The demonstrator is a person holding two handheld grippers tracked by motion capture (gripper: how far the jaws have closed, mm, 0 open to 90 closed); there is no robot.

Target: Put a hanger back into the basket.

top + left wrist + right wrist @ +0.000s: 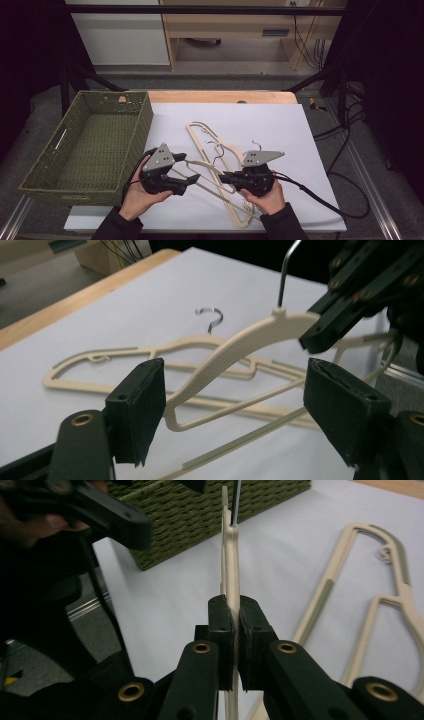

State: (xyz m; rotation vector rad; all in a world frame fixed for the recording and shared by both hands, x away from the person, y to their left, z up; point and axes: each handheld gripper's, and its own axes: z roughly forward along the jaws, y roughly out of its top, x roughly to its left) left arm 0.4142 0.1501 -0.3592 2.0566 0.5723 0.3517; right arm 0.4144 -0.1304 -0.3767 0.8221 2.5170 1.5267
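Desk (280, 97) of pale wood, covered by a white sheet (270, 130) across most of its top. Green woven basket (90, 145) on the left part of the desk, its right wall at the sheet's left edge.

2 cream hangers on and over the sheet, near the middle. Lower hanger (207, 137) flat on the sheet, its metal hook toward the right; also seen in the left gripper view (100, 377) and the right gripper view (395, 575). Raised hanger (207, 175) lifted off the sheet above the flat one, between the 2 grippers; seen in the left gripper view (235, 347) with its wire hook pointing up, and in the right gripper view (230, 565) edge-on, running away from the camera toward the basket.

Left gripper (187, 181) held in the left hand (137, 197) at the near left, just right of the basket. Fingers (142, 405) apart, the shoulder end of the raised hanger between them, close to the left pad; contact with that pad cannot be told.

Right gripper (224, 177) held in the right hand (267, 197) at the near right of the sheet, pointing left. Fingers (222, 630) together, clamped on the raised hanger's neck near its hook, also visible at the upper right of the left gripper view (320, 332).
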